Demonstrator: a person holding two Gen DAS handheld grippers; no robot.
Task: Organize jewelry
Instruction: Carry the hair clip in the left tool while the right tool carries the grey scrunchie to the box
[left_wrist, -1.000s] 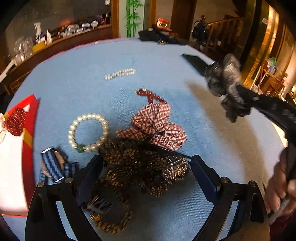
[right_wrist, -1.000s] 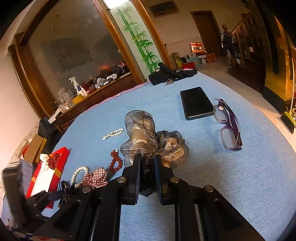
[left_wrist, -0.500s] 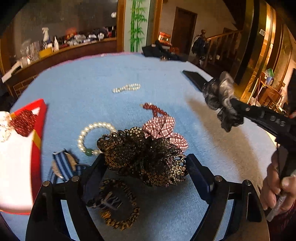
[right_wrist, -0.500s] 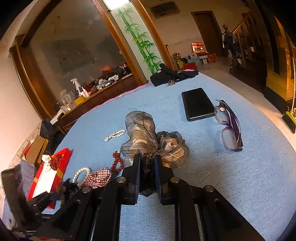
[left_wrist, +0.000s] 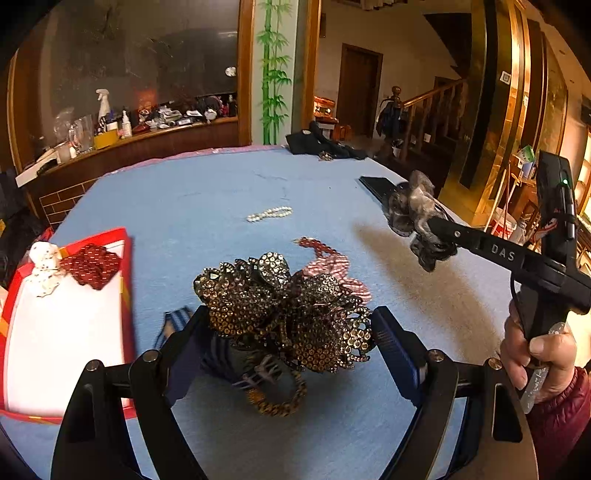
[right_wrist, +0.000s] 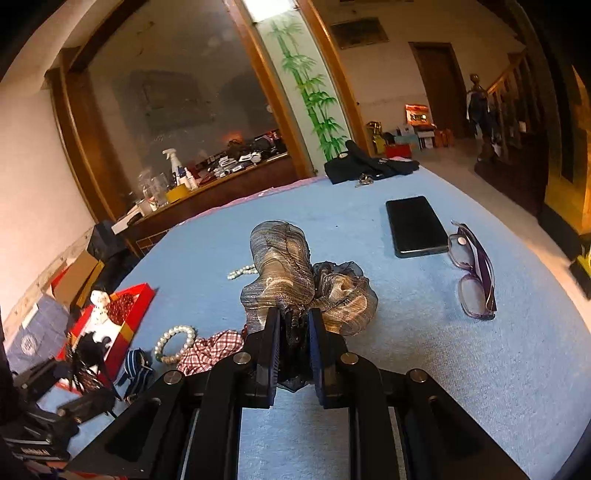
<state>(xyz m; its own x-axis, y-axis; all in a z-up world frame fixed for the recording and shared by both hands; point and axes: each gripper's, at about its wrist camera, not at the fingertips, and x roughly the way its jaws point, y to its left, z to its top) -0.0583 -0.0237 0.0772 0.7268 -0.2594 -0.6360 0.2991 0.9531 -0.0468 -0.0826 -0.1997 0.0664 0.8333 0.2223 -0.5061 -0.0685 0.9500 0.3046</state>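
Observation:
My left gripper is shut on a large dark rhinestone flower hair clip, held up off the blue tablecloth. To its left lies a red box with a white lining, holding a red fabric piece and a white ornament. My right gripper is shut on a grey-brown gauze bow, raised over the table's right side. Under the clip lie a leopard-print scrunchie, a blue striped bow and a red plaid scrunchie.
A pearl bracelet, a red bead bracelet and a pearl strand lie on the cloth. A black phone and purple glasses lie to the right. Black cloth is at the far edge.
My left gripper has closed on the rhinestone clip, lifted it off the cloth and swung left toward the red box. The right gripper with its gauze bow has barely moved.

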